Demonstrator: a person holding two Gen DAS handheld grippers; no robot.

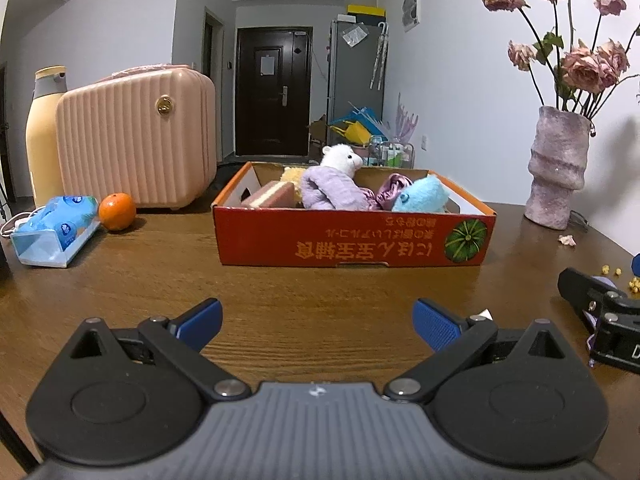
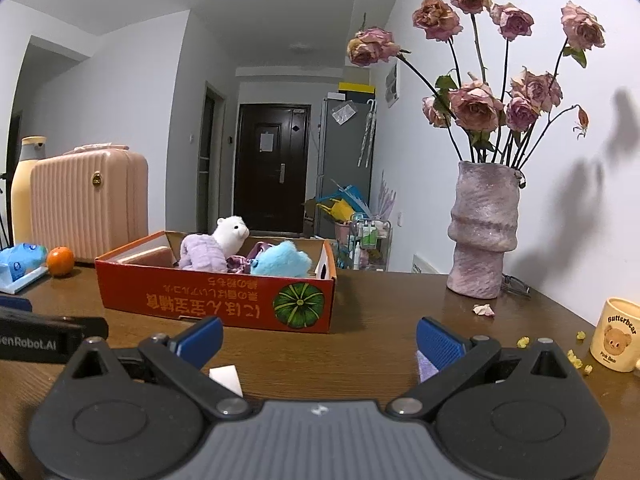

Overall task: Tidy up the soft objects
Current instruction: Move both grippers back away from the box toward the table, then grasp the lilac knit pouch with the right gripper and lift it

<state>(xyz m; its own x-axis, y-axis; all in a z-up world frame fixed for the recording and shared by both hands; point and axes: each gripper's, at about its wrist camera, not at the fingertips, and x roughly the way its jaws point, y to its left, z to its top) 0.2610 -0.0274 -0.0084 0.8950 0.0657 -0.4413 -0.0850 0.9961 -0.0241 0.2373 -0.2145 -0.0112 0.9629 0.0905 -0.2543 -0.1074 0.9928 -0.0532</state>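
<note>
Currently I read both tools as idle. The left gripper [image 1: 318, 322] has its blue fingers spread wide over bare table [image 1: 280, 292], with nothing between them. The right gripper [image 2: 319, 340] is spread likewise; a scrap of purple material shows behind its right finger, but I cannot tell whether it is attached or merely lying there.

The soft things sit in the red cardboard box [image 1: 352, 236]. In the left wrist view the box lies dead ahead, centre of frame, long side facing me. Inside it, from left to right: a pink sponge-like block [image 1: 269, 195], a white plush animal [image 1: 334, 180] in a lilac garment, a purple satin piece [image 1: 390, 188], and a blue plush [image 1: 422, 196].

In the right wrist view the same box [image 2: 216, 300] sits left of centre, so the right gripper stands off toward the box's right end.

Judgement: no soft item shows loose on the table, so the task looks near done. For any further reach into the box, the left gripper has the straight line; the right would have to swing leftward.
</note>
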